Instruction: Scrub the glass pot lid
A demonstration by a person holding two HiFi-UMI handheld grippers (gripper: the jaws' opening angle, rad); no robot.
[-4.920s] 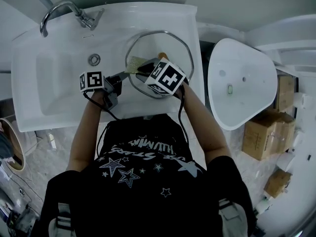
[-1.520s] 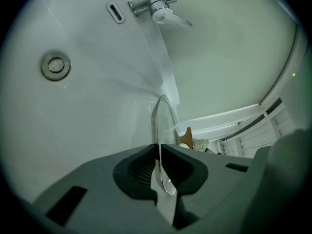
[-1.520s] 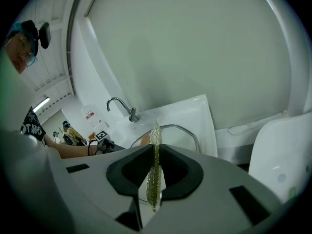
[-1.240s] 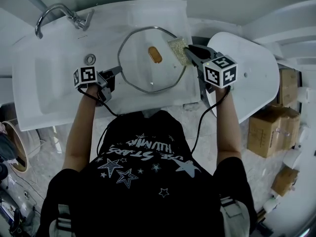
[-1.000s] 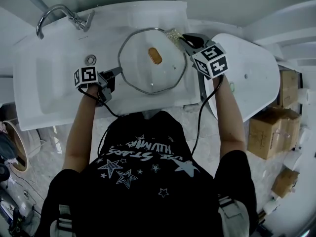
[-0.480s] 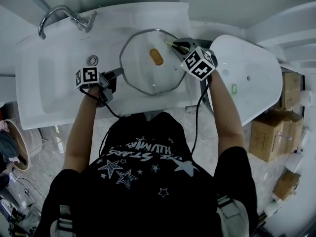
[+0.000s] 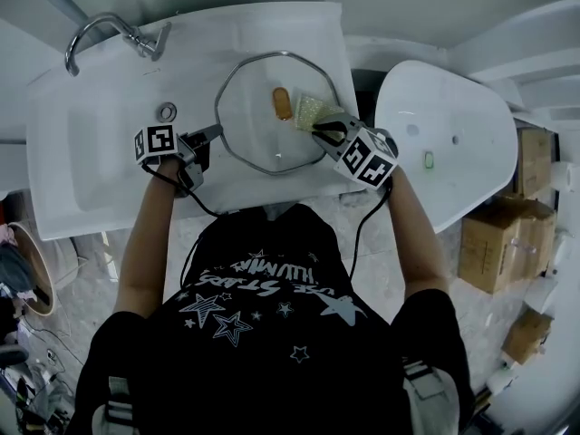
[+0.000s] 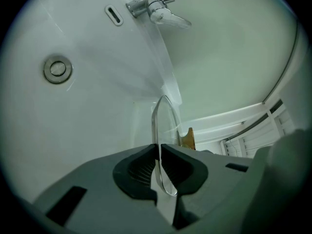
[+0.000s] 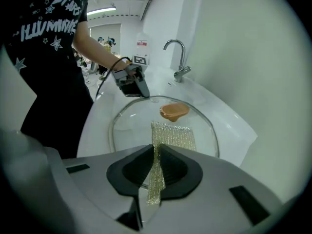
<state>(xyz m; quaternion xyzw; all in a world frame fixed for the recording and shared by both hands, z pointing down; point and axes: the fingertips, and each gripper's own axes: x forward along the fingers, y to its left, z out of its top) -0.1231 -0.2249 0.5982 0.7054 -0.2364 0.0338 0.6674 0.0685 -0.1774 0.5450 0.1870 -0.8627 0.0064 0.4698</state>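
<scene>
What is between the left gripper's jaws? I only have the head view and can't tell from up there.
Observer: The left gripper is shut on the thin rim of the glass lid, seen edge-on.
Operator: And the right one?
Observer: The right gripper is shut on a gold mesh scrub pad; its free end appears to lie on the glass.
Operator: Which face of the lid?
Observer: The knob side; the orange knob stands up from that same face, just past the pad.

The white washbasin [image 7: 100, 152] carries the glass pot lid [image 7: 254, 120], seemingly lying flat on its right-hand ledge.
</scene>
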